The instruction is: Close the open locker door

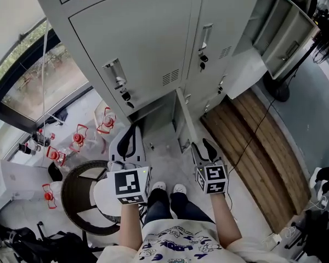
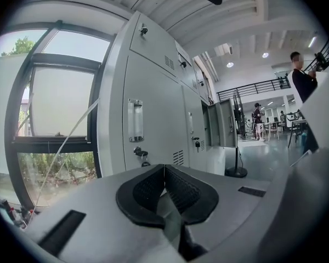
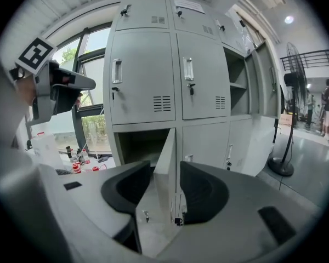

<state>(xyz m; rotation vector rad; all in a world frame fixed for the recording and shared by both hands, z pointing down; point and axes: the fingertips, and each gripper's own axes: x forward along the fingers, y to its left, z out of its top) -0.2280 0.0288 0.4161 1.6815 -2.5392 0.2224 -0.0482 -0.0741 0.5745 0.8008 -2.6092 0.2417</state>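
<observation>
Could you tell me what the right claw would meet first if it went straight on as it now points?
Probably the open locker door: its edge stands straight ahead of the right claw, seen between the open jaws, though depth is unclear.

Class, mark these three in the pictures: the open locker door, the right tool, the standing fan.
open locker door (image 3: 165, 158), right gripper view, on its pale flat face.
right tool (image 1: 203, 146), head view, between its fingertips.
standing fan (image 3: 291, 70), right gripper view, on its head.
</observation>
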